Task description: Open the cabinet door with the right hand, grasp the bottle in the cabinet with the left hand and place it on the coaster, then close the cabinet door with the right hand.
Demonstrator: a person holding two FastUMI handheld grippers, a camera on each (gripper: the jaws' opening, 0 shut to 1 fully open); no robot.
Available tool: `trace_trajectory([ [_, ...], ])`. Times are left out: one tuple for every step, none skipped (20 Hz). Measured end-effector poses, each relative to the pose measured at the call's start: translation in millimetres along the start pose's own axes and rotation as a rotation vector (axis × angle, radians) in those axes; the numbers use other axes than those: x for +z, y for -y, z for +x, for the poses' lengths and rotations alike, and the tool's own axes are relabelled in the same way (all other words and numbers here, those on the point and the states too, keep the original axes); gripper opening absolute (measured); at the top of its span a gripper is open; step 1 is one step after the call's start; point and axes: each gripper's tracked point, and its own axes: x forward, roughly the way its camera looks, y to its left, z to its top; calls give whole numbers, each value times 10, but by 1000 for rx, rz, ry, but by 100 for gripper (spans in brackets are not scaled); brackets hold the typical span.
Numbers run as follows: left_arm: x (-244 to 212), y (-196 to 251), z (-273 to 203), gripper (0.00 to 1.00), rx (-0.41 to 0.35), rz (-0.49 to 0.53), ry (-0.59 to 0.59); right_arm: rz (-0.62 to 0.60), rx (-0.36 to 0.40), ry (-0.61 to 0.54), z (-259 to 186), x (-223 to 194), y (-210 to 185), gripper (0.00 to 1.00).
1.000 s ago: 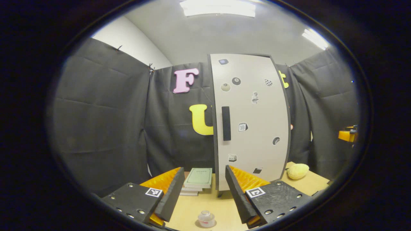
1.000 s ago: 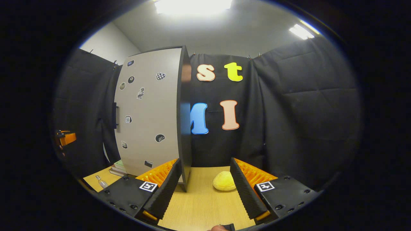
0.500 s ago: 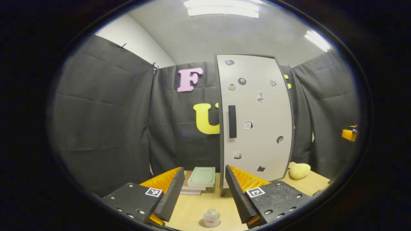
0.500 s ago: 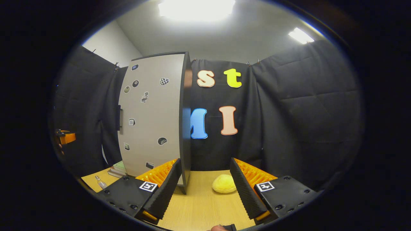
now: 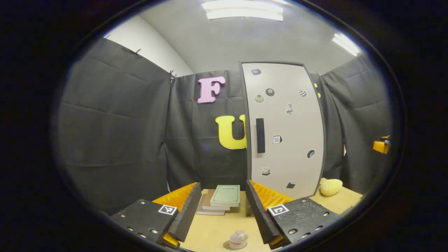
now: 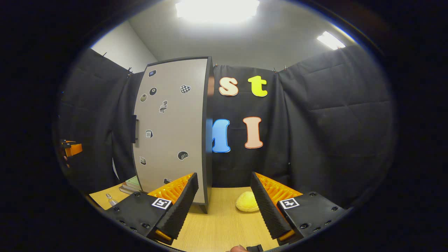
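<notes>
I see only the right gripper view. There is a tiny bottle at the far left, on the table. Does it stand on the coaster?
Observer: Yes. In the left gripper view the bottle stands upright on a round coaster.
Operator: Does the left hand-held gripper hold something?
Observer: No. The left hand-held gripper is open and empty, and the bottle stands apart from it, just ahead.
</notes>
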Motion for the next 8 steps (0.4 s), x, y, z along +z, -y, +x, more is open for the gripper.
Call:
trace_trajectory([
  [-7,-17,-6,76,0,2,0,-3,1,0,0,-10,-17,93],
  [4,-25,-5,76,1,2,2,-7,-2,-5,-1,-19,-25,96],
  [8,-30,-6,76,-2,0,3,-8,0,-8,1,-30,-38,96],
  [18,-29,-15,76,-4,-2,4,-8,3,-9,-2,-31,-63,93],
  [15,-34,-7,76,-4,-2,6,-10,5,-8,3,-22,-81,93],
  [12,-46,4,76,-4,-1,5,-15,4,-8,0,-19,-88,93],
  [3,-55,-3,76,-4,0,4,-21,3,-8,-1,-17,-93,96],
  [-13,-59,-3,76,-4,0,3,-27,3,-7,-6,-14,-107,93],
])
